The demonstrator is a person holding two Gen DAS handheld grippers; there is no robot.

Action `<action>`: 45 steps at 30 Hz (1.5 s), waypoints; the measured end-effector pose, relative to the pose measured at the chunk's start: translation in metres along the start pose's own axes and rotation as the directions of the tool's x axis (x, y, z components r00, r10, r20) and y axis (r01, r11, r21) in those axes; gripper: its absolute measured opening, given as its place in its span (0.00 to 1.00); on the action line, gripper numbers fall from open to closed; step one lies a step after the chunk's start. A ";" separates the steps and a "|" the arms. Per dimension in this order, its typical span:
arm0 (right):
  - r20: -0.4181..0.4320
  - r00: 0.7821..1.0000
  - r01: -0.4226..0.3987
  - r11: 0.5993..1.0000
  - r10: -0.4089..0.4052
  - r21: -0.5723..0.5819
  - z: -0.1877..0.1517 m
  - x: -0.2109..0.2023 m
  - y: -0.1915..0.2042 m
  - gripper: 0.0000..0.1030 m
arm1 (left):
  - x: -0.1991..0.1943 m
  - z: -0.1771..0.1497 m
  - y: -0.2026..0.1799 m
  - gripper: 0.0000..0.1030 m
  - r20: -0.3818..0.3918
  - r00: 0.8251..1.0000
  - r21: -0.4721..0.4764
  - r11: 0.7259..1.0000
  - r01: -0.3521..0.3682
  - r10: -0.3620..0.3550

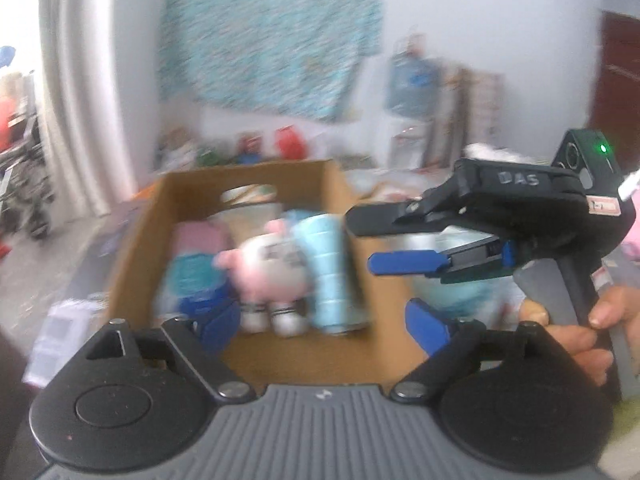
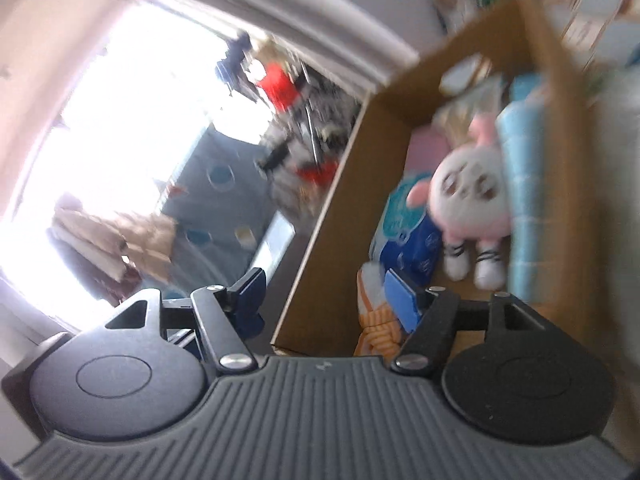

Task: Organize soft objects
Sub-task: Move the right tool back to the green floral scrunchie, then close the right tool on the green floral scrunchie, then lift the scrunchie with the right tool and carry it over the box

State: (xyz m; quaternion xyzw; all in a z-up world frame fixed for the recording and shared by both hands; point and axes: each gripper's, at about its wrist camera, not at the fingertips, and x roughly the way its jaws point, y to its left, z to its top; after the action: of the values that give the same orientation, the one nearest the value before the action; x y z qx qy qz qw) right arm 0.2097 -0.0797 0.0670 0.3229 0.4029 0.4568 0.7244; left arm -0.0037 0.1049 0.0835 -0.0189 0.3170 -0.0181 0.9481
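Nearest me, my left gripper hangs wide open and empty at the near edge of the cardboard box. My right gripper is also parted, nothing between its pads. Beyond, the pink-and-white plush toy lies in the box between a blue pack and a light blue roll, packed snugly, I'd judge, so they stay put.
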 end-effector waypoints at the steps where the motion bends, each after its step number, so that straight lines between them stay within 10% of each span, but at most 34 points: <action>1: 0.040 0.999 0.007 1.000 -0.006 -0.012 -0.002 -0.023 -0.001 0.69 | 0.000 -0.003 -0.013 0.90 0.012 0.999 0.019 0.999 0.033 -0.033; 5: 0.218 0.971 0.114 0.993 -0.102 -0.041 -0.017 -0.116 -0.012 0.73 | 0.009 -0.015 -0.068 0.91 0.022 0.984 0.088 0.980 0.176 -0.179; 11: 0.407 0.858 0.304 0.948 -0.314 0.090 -0.056 -0.223 -0.055 0.76 | 0.057 -0.036 -0.143 0.91 -0.114 0.905 0.116 0.899 0.421 -0.409; 18: 0.413 0.762 0.419 0.866 -0.499 0.274 -0.102 -0.250 -0.110 0.76 | 0.121 -0.064 -0.208 0.88 -0.208 0.869 0.146 0.864 0.482 -0.450; 32: 0.353 0.713 0.557 0.796 -0.605 0.239 -0.091 -0.222 -0.149 0.49 | 0.188 -0.071 -0.248 0.74 -0.244 0.893 0.232 0.872 0.432 -0.378; 45: 0.321 0.768 0.490 0.832 -0.554 0.261 -0.104 -0.222 -0.149 0.27 | 0.187 -0.070 -0.254 0.30 -0.225 0.902 0.249 0.873 0.418 -0.368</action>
State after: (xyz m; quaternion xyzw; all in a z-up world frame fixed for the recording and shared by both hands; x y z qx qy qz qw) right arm 0.1204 -0.3300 -0.0420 0.3383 0.3630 0.1302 0.8584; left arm 0.0976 -0.1587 -0.0723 0.0584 0.3801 -0.2592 0.8860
